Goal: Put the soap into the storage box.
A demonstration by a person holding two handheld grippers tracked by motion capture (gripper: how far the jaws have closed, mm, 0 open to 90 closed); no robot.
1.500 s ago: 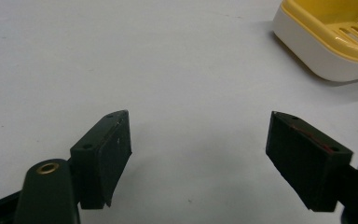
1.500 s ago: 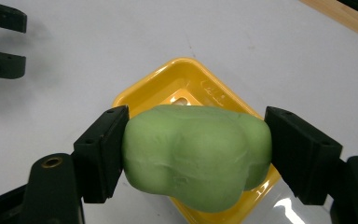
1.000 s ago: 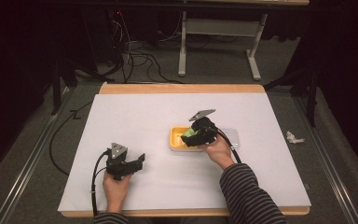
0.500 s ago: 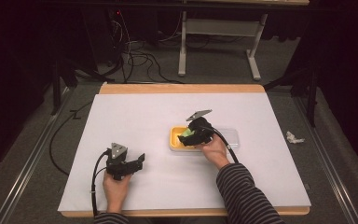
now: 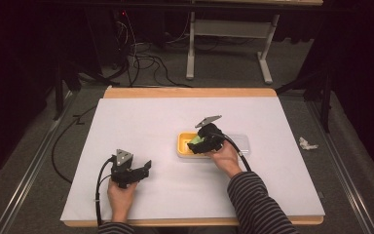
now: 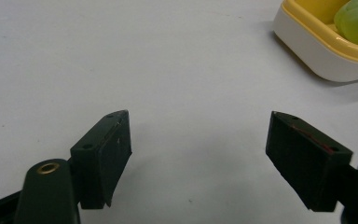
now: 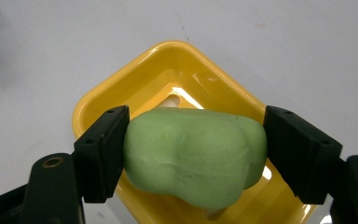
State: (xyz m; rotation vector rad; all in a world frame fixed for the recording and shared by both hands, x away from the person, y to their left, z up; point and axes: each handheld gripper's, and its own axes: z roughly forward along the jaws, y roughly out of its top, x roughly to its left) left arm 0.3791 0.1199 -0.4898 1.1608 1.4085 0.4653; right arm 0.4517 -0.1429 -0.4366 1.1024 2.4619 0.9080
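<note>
While the right tool (image 7: 193,154) is clamping the green soap (image 7: 196,156) over the yellow dish (image 7: 121,98) and the left tool (image 6: 198,158) is gaping empty, that smooth lump is risking slipping free.

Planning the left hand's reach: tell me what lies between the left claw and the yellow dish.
Nothing: the left claw and the yellow dish are separated by bare white table, seen in the high view and the left gripper view.
</note>
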